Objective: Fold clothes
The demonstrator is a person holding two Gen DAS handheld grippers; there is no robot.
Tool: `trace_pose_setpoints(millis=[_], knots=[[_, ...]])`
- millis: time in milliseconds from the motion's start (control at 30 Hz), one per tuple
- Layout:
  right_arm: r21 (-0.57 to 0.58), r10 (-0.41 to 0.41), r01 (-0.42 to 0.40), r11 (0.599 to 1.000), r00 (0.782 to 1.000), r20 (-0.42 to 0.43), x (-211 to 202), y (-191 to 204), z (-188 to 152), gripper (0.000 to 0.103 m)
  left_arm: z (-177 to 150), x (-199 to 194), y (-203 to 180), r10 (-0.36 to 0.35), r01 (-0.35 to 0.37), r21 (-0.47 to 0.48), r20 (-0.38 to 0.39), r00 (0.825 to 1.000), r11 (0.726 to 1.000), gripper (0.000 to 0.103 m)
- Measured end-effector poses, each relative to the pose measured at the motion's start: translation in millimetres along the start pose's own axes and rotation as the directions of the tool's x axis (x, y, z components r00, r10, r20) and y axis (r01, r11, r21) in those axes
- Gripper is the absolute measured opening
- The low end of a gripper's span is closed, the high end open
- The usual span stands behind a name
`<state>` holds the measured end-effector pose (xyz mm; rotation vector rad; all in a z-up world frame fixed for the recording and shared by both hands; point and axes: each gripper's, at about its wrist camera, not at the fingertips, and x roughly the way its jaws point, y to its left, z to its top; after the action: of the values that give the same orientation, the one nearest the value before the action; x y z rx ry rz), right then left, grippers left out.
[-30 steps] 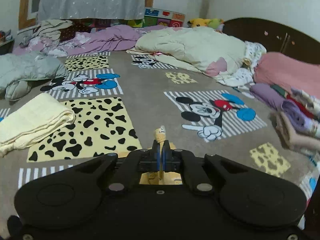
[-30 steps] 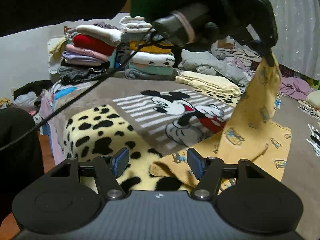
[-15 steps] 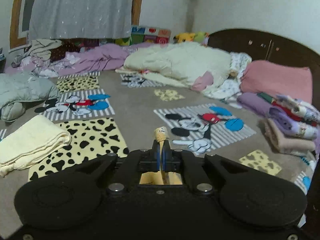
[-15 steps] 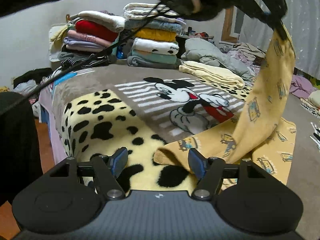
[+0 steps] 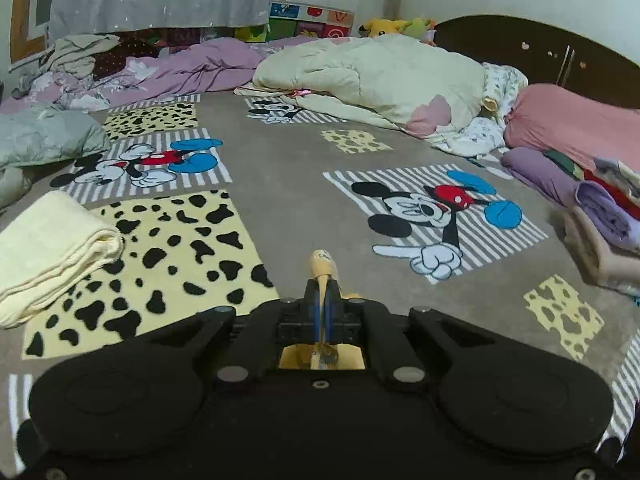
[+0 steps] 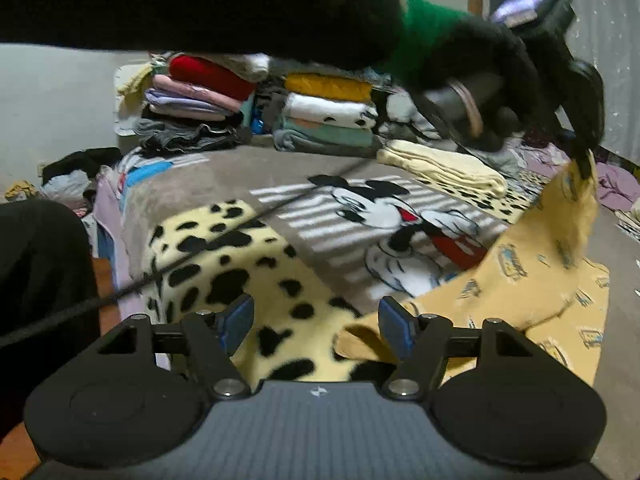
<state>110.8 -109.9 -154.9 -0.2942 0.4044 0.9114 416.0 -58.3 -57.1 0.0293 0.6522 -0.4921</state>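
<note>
The yellow garment (image 6: pixel 532 280) is spread on the bed blanket (image 6: pixel 248 256), one corner lifted and pinched between the closed fingers of the left gripper (image 5: pixel 321 276). The right gripper (image 6: pixel 316 320) is held low with its fingers apart, the garment's near edge lying just beside its right finger.

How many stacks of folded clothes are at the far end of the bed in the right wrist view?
2: a left stack with a red piece on top, and a right stack with a mustard piece on top. The arm overhead may hide more.
</note>
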Motion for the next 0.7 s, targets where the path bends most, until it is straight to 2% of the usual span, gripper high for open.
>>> trace_pose_setpoints(millis=[133, 467, 700], knots=[[-0.006, 0.024, -0.023, 1.000, 1.000, 0.008, 1, 3, 3, 0.069, 1, 19, 5, -0.010, 0.010, -0.022, -0.003, 1.000, 1.000, 0.000], [0.029, 0.026, -0.026, 0.999, 1.000, 0.002, 0, -7, 0, 0.069, -25, 33, 29, 0.002, -0.002, -0.113, -0.003, 1.000, 0.994, 0.000], [0.042, 0.028, -0.027, 0.999, 1.000, -0.012, -1, -9, -6, 0.069, -37, 40, 38, 0.029, -0.033, -0.135, -0.030, 0.999, 0.990, 0.000]])
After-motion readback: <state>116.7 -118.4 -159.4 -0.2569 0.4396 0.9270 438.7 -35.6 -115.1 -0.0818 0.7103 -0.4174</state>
